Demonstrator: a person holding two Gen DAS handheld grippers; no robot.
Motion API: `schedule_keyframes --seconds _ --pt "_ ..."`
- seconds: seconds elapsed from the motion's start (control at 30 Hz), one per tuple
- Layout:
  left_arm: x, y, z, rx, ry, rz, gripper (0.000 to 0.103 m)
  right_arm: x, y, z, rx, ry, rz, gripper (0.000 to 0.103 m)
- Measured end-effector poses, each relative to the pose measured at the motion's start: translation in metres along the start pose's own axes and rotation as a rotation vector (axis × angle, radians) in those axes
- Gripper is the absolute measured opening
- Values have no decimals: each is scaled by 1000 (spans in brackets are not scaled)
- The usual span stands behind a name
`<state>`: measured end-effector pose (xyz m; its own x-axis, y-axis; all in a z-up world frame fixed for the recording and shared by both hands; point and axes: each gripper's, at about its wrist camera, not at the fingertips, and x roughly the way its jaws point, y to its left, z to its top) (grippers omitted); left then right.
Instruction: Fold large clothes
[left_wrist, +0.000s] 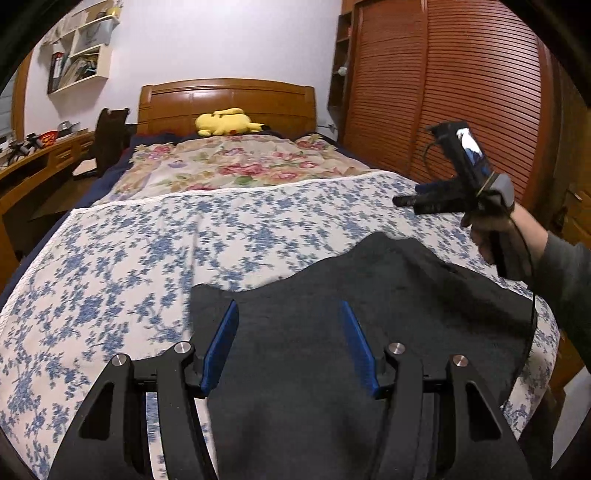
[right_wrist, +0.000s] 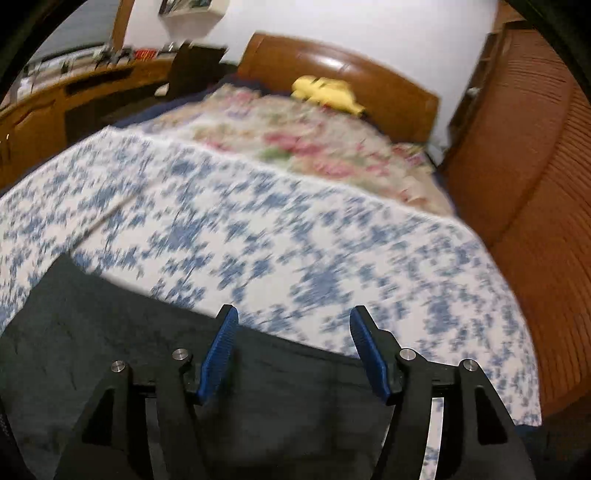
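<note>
A dark garment (left_wrist: 369, 295) lies flat at the foot of the bed (left_wrist: 147, 258) — its long axis unclear. Both hand-held grippers — left (left_wrist: 290, 347), right (right_wrist: 293, 354) — hover open, empty; a yellow plush (left_wrist: 225, 122) sits by the headboard.

This is a bedroom in a home. Ahead of the left claw stretches a bed (left_wrist: 184, 240) under a blue-flowered cover, with a rose-patterned quilt (left_wrist: 236, 162) beyond it and a carved wooden headboard (left_wrist: 227, 101) against the far wall. A yellow plush toy (left_wrist: 225, 122) lies by the headboard. To the claw's right stands a louvred wooden wardrobe (left_wrist: 461, 85); to its left runs a cluttered wooden desk (left_wrist: 40, 155), with white wall shelves (left_wrist: 83, 48) of books and files above it.
</note>
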<state>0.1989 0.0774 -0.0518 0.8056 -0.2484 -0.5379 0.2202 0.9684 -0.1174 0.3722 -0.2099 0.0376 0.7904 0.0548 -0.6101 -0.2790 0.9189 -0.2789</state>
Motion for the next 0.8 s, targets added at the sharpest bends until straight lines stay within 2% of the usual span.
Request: schedule_keyframes --seconds 0.1,0.2,0.4,0.53,0.63,0.67,0.7,0.73,0.77,0.8 --pt "4 -12 0 16 6 -17 59 -15 -15 -16 7 -7 -12 66" --pt "9 -22 -1 27 14 -39 59 -8 -32 -38 21 58 -14 66" --pt "17 -37 -7 51 38 -62 59 30 -69 -89 138 193 -22 66" --pt "23 -41 -11 61 56 -66 59 66 -97 -115 300 297 20 66" --pt "27 -43 -13 61 67 -69 59 85 -111 -124 372 331 49 65" --pt "28 -43 -13 62 71 -70 59 90 -113 -123 388 335 68 61" --pt "30 -44 -14 62 74 -71 59 94 -113 -124 400 334 102 44" --pt "31 -44 -15 62 77 -72 59 96 -114 -125 404 330 142 31" --pt "32 -45 -16 62 80 -74 59 95 -110 -124 396 321 175 9" --pt "33 -46 -16 63 82 -75 59 93 -112 -120 388 310 186 7"
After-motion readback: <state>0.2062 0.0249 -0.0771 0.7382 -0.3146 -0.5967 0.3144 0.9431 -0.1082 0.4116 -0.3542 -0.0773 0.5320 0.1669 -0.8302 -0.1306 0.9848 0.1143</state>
